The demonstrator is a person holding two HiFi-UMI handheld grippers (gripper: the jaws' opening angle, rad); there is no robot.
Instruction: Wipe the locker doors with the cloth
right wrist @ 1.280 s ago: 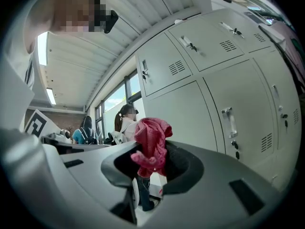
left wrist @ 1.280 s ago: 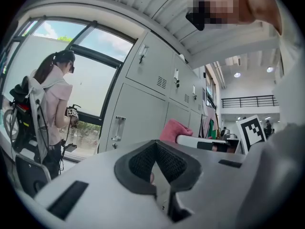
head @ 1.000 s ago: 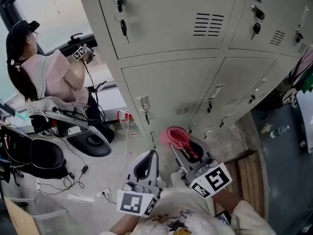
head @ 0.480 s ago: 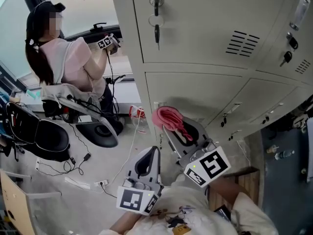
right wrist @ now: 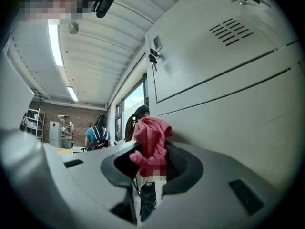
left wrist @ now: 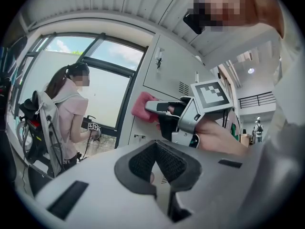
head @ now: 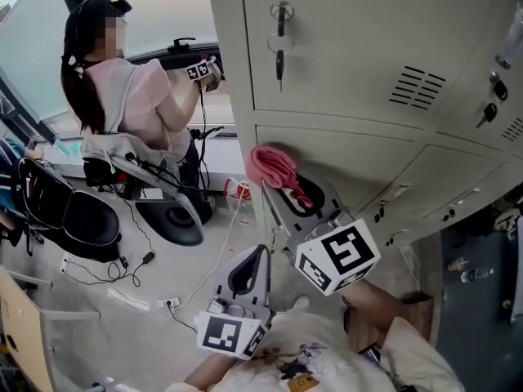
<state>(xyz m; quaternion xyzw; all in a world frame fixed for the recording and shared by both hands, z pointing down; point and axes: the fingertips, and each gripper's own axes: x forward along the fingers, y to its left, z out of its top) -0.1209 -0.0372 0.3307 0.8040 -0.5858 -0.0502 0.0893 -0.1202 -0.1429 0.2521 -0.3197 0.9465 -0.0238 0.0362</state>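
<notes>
Nearest, the left gripper [left wrist: 157, 171] is held low in front of the person's chest, its fingers [left wrist: 141, 165] drawn together with nothing between them. Just beyond and higher, the right gripper [right wrist: 150, 165] reaches toward the lockers, its fingers [right wrist: 180, 162] clamped on a pink cloth [right wrist: 151, 138], which bunches up above the tips and hangs a little between the dark pads. In the head view the cloth sits at the left edge of the lower locker door [head: 351, 166], just under the seam with the upper door [head: 351, 39]; whether it presses on the metal cannot be told. Both doors are closed. The upper one carries a lock with a key [head: 279, 60] hanging from it and a patch of vent slots [head: 417, 86]. Farther left, past the lockers, a person in a pink top [head: 131, 109] stands by a window, holding up another gripper [head: 203, 69], with a dark chair [head: 82, 219] behind.
</notes>
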